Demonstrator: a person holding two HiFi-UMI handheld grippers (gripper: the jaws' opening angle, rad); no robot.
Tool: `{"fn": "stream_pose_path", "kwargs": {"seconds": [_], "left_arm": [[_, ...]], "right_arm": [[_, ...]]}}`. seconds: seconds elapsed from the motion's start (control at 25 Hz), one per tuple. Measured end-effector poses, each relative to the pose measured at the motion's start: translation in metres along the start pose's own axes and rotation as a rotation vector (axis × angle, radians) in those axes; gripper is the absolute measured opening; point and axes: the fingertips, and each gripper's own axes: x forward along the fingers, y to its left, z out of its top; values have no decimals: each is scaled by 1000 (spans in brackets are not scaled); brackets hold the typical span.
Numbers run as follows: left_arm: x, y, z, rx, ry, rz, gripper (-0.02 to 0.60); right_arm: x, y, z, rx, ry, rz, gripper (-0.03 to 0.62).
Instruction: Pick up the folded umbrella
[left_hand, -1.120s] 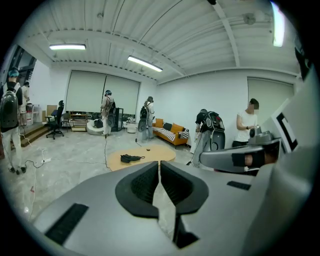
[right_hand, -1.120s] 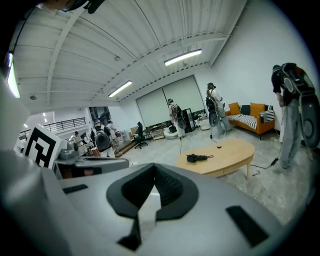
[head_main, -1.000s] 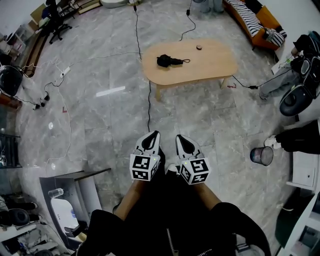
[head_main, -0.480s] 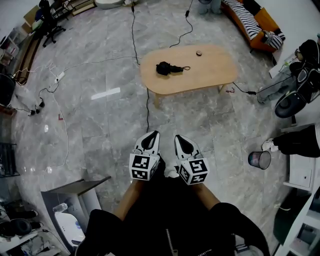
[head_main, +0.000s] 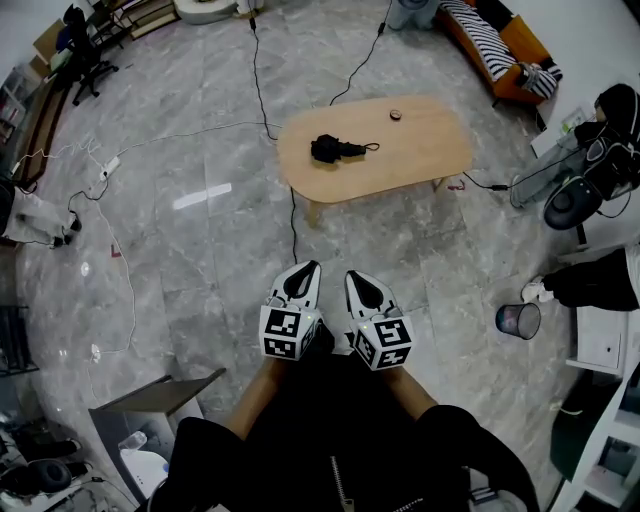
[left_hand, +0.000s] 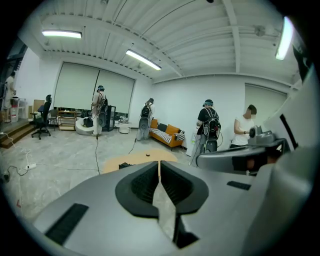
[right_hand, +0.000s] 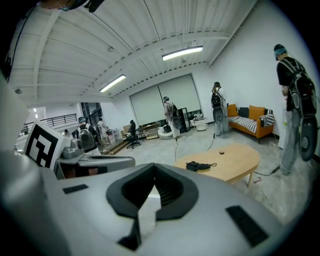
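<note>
Here we go: L gripper (head_main: 308, 268) and R gripper (head_main: 356, 275) side by side, low in the head view, both noses aimed at 12 o'clock. Jaws on both clenched tight, tips meeting, nothing btwn them, as each gripper view confirms: L gripper (left_hand: 159, 164), R gripper (right_hand: 154, 172).

Folded umbrella (head_main: 335, 149) sits well apart from both, dead ahead at 12, on the left half of the oval wooden table (head_main: 420, 172), w/ open floor (head_main: 230, 250) btwn it and the grippers. It's a black bundle w/ the fat end at 9 o'clock and the handle and strap trailing toward 3, so its long axis runs 9-to-3, square across the line of approach. A small round item (head_main: 397, 114) rests further back at approx 1 o'clock from the umbrella, not touching it.

From the R gripper view the umbrella (right_hand: 199, 165) shows clean, at approx 1 o'clock off the jaw tips, on the near-left part of the table (right_hand: 235, 161). From the L gripper view the umbrella (left_hand: 125, 164) is only a dark sliver at approx 11, half masked by the gripper's own body.

Which hand is nearer? Too close to call, it lies almost on the midline. My read: the task is in the approach stage, jaws need to open before any grab, and a bite across the narrow handle end looks the easier one
</note>
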Motion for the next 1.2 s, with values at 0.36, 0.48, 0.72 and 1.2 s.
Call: {"fn": "stream_pose_path", "kwargs": {"seconds": [0.36,0.48,0.72,1.2], "left_arm": [[6,37,11,0,-14,-8,25],[7,45,12,-6,-17,-8,25],[11,49,14,2,-15,-31,25],[26,62,18,22,1,-34,25]], "right_arm": [[34,14,8,-14,0,-6,11],[40,14,9,-15,4,-13,11],[48,14,13,-8,-4,-33,11],[65,2,20,14,-15,-47,11]]}}
